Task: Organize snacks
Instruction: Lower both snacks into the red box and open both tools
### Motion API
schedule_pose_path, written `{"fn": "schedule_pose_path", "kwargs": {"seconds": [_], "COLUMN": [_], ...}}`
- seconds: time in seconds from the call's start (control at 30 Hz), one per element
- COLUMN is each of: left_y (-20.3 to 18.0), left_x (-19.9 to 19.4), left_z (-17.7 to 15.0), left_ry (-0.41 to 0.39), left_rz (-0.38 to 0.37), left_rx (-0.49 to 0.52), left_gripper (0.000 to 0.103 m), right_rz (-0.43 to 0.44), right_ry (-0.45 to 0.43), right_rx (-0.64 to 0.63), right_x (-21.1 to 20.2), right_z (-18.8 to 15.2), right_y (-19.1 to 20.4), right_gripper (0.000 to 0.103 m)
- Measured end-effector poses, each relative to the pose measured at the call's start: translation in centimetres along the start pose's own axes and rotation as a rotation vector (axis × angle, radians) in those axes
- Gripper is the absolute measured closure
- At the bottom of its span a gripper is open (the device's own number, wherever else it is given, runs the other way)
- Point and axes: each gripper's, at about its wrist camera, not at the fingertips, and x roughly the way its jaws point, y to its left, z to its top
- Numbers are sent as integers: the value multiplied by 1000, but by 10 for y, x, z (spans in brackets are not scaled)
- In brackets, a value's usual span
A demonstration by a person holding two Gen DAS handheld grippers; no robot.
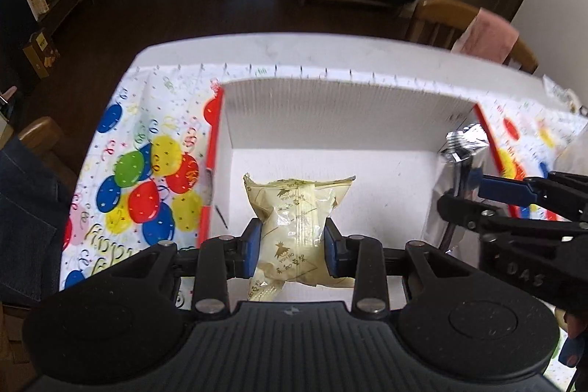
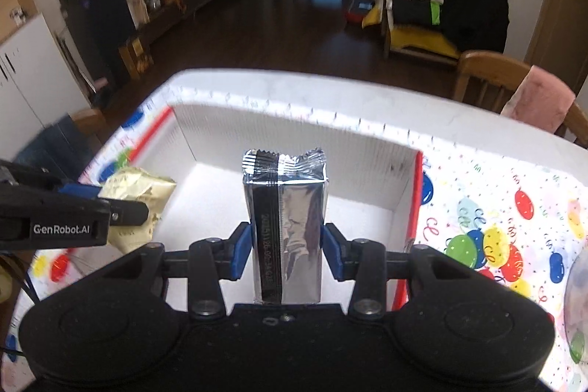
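Observation:
My left gripper (image 1: 293, 245) is shut on a pale yellow snack packet (image 1: 296, 223) and holds it over the open white box (image 1: 330, 105). My right gripper (image 2: 286, 250) is shut on a silver foil snack packet (image 2: 284, 226), held upright over the same box (image 2: 294, 135). In the left wrist view the right gripper (image 1: 459, 188) with the silver packet (image 1: 461, 146) shows at the box's right wall. In the right wrist view the left gripper (image 2: 121, 204) with the yellow packet (image 2: 137, 204) shows at the left.
The box stands on a white table (image 1: 294, 46) covered by a balloon-print cloth (image 1: 147, 171). Wooden chairs (image 2: 488, 79) stand at the far right and near left edges. A pink cloth (image 2: 540, 101) hangs on the right chair. A clear round thing (image 2: 578, 300) sits at the right edge.

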Motion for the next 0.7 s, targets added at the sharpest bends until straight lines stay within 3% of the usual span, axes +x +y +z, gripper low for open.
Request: {"fn": "schedule_pose_path", "kwargs": {"seconds": [0.37,0.7], "left_y": [-9,-4], "left_x": [49,54], "left_z": [10,9], "left_ry": [125,136], "left_rz": [34,48], "left_rx": [24,9], "left_gripper": [70,70], "right_rz": [12,-8], "right_ry": [156,232], "right_rx": [-82,-129], "right_x": [57,86], "right_z": [-4,-1], "right_y": [2,2], "right_gripper": [63,63]}}
